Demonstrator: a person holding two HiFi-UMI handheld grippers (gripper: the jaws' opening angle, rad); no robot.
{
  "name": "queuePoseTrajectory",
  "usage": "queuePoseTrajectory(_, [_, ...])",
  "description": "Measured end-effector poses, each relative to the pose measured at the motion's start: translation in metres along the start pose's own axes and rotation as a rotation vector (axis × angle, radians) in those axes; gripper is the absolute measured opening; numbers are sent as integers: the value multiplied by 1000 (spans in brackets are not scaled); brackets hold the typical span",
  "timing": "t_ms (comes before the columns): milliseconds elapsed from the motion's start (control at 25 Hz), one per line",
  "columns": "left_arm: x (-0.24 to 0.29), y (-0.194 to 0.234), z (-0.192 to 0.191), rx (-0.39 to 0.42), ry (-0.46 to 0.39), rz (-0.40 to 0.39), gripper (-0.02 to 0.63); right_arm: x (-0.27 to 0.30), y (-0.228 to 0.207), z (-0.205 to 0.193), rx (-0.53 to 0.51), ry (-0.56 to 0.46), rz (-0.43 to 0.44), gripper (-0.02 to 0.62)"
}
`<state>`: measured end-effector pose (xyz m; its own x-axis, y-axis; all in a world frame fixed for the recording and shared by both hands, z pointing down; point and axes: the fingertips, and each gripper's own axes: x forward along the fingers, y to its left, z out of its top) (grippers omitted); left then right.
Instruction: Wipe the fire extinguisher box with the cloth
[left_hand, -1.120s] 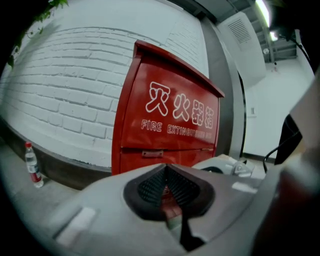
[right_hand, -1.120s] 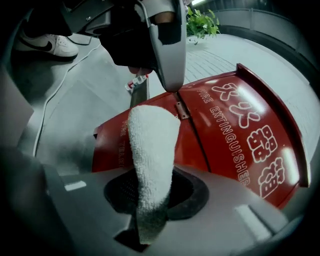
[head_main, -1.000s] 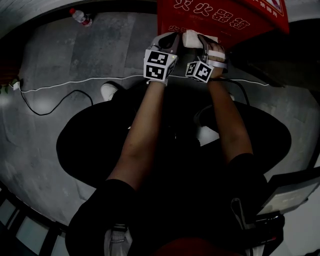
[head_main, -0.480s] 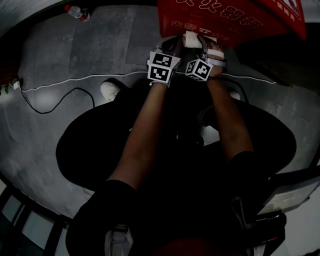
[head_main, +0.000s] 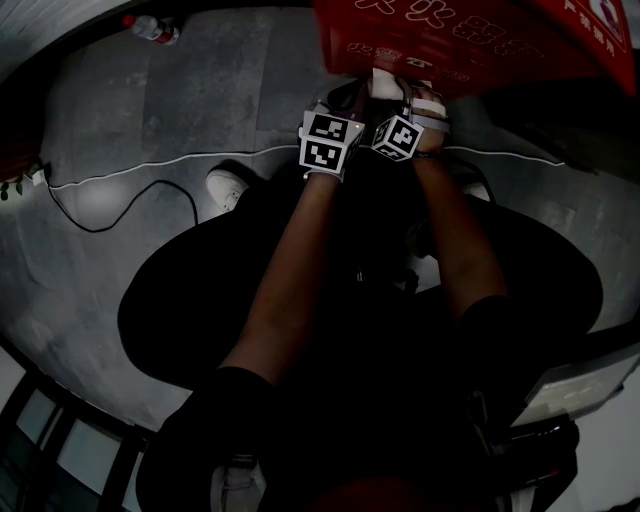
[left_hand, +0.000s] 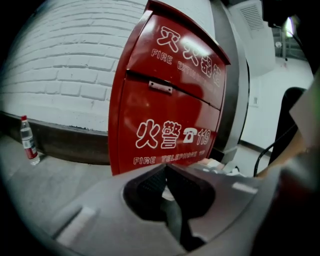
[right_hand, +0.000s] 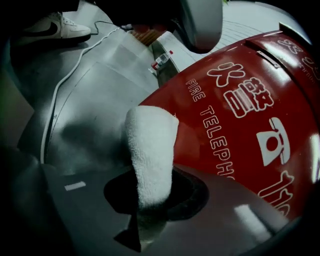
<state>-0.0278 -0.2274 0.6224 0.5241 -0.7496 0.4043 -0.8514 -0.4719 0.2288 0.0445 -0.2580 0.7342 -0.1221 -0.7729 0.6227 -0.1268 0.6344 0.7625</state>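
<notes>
Looking down, we see grey floor (head_main: 120, 250) all round, w/ a white brick wall (left_hand: 65, 60) behind in the left gripper view. The red fire extinguisher box (head_main: 460, 35) stands at the top of the head view, front panel lettered in white – it fills much of both gripper views. 2 bare forearms reach up to it, side by side.

The left gripper (head_main: 347, 97) sits just beside the right one, near the box's lower edge. Its own view shows the 2 jaws brought together, tips meeting in front of the box; a pale sliver shows in the gap lower down, can't tell what.

The right gripper (head_main: 396, 88) is clamped on the white cloth (right_hand: 150, 155). The cloth stands up out of the jaws as a folded roll, its top end at the box's lower left edge – contact likely but not certain. In the head view it's a pale patch right under the box.

A thin white cable (head_main: 150, 165) runs across the floor, a white shoe (head_main: 225, 185) near it. A small water bottle (left_hand: 28, 140) stands upright by the wall, well apart from the box.
</notes>
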Motion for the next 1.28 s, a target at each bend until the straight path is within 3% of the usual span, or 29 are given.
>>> queuePoseTrajectory(240, [-5, 15, 18, -27, -31, 19, 0, 1, 3, 4, 7, 32, 43, 89])
queuePoseTrajectory(360, [-9, 20, 43, -28, -71, 22, 0, -20, -15, 28, -3, -11, 18, 89])
queuePoseTrajectory(600, [-38, 24, 123, -24, -207, 24, 0, -87, -83, 84, -21, -133, -129, 89])
queuePoseTrajectory(840, [-85, 15, 193, 88, -324, 31, 0, -163, -168, 101, 24, -205, -329, 89])
queuePoseTrajectory(1080, [-114, 14, 225, 243, -370, 56, 0, -235, -254, 132, 86, -264, -499, 89])
queuePoseTrajectory(1280, [-146, 28, 255, 235, -437, 87, 0, -270, -312, 172, 60, -312, -602, 91])
